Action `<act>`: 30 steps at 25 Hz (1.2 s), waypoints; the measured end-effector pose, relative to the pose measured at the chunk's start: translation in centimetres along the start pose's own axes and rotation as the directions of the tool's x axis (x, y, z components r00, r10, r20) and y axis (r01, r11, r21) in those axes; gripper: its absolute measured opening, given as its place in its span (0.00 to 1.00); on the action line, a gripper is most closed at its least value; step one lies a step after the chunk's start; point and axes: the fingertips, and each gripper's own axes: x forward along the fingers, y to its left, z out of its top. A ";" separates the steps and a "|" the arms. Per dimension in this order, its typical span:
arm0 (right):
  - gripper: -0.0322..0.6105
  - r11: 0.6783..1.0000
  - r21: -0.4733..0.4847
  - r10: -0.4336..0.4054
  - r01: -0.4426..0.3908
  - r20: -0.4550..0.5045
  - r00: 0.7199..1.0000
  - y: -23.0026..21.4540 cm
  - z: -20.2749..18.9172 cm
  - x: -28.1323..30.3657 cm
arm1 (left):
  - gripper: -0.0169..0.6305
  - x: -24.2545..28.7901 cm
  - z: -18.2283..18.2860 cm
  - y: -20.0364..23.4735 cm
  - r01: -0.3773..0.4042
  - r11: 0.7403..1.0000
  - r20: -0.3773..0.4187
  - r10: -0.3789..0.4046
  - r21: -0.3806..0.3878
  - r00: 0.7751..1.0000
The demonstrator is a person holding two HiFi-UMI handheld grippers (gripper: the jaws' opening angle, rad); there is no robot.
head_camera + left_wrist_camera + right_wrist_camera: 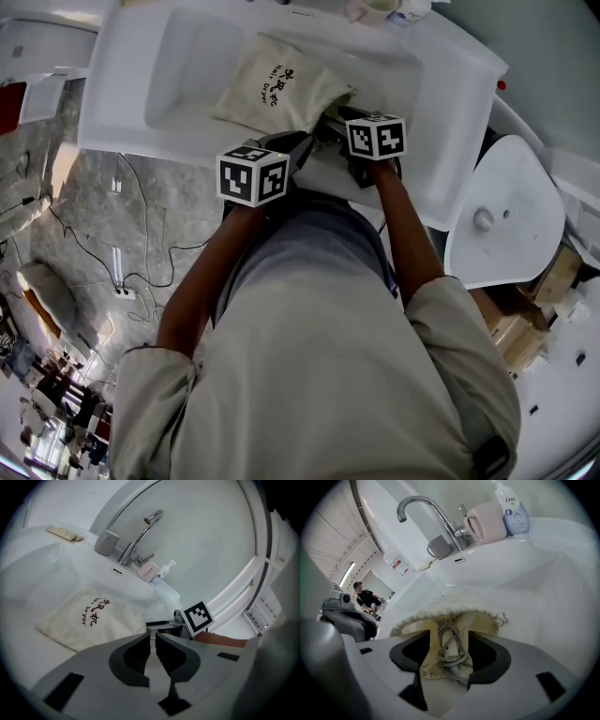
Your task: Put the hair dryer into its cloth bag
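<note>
From the head view, the cloth bag (277, 84) lies in the white sink (178, 66). Its open end points toward the person. Both grippers reach in to that end. The left gripper (302, 142) is just beside the right gripper (330, 127). You cannot see the jaws well from up here.

In the left gripper view, the left gripper (152, 635) has its jaws almost together. Only a thin slit is left between them. Something pale shows in the slit. The corner of the cloth bag (89, 620) comes right up to the tips. It is not clear if the jaws pinch it. The tap (140, 541) stands at the back of the sink (47, 583).

In the right gripper view, the right gripper (449, 634) has its jaws partly apart. The end of the hair dryer (451, 649) sits between them, white with a grey cord wound round it. The pads press on it and on the loose cloth beside it. The rest goes into the mouth of the cloth bag (440, 611).
</note>
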 end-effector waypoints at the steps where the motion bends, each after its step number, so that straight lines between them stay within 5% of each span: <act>1: 0.46 1.000 -0.004 -0.008 0.008 0.008 1.000 0.0 0.1 -0.4 | 0.09 -0.1 0.0 -0.1 0.001 1.000 0.005 -0.001 0.005 1.000; 30: 0.19 0.999 -0.032 0.032 -0.025 0.252 0.967 3.9 3.3 -10.7 | 0.06 -3.4 2.1 -1.9 -0.081 0.990 0.136 0.065 0.118 0.989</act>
